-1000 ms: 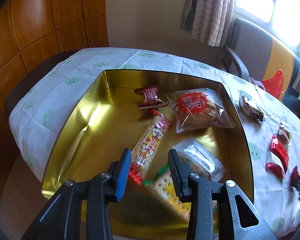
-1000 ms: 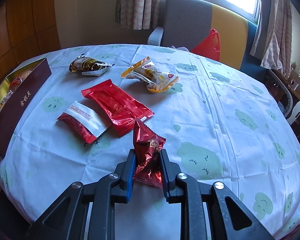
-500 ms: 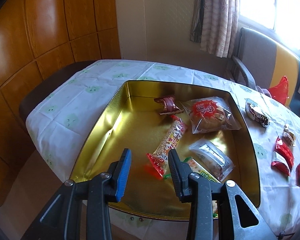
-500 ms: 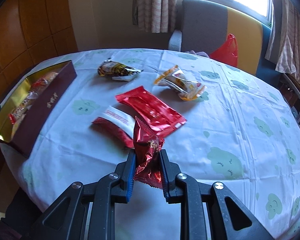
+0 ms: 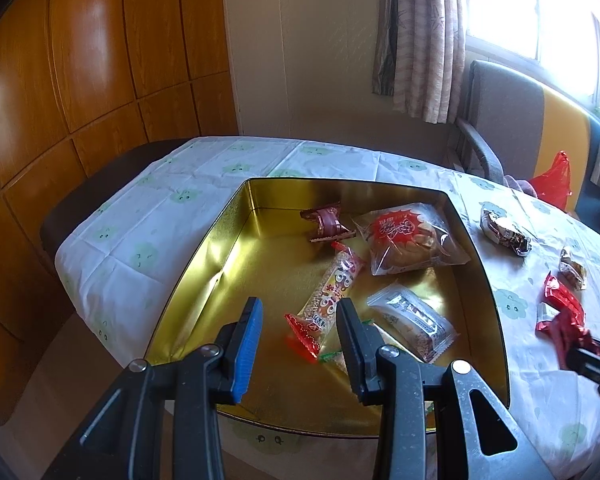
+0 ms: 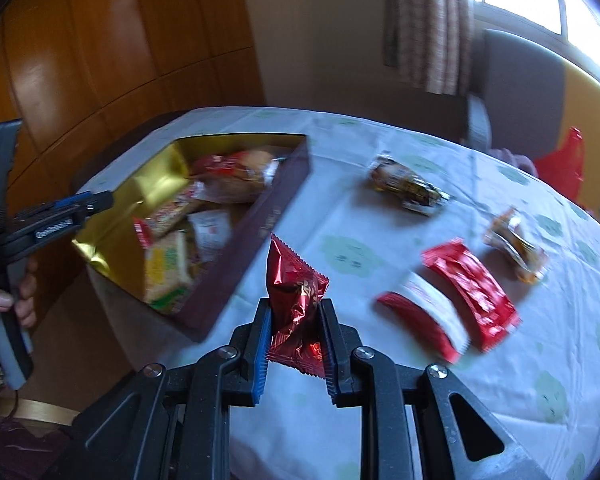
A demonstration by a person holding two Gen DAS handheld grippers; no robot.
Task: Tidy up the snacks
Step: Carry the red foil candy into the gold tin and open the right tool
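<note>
Five snacks lie in the gold box (image 6: 100,258), the right gripper (image 6: 296,320) pinches a shiny red packet (image 6: 296,296), four more wait at its two o'clock, and the left gripper (image 5: 298,334) hangs narrow and empty.

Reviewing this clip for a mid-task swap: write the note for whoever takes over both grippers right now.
Right gripper: shut on a red foil snack, held above the table beside the gold box.
Left gripper: open, empty, over the box.
Done: at least five snacks in the box.
Left: drop the held one in, then box the four on the tablecloth: two red packets, a dark wrapper, a clear orange-edged one.
</note>
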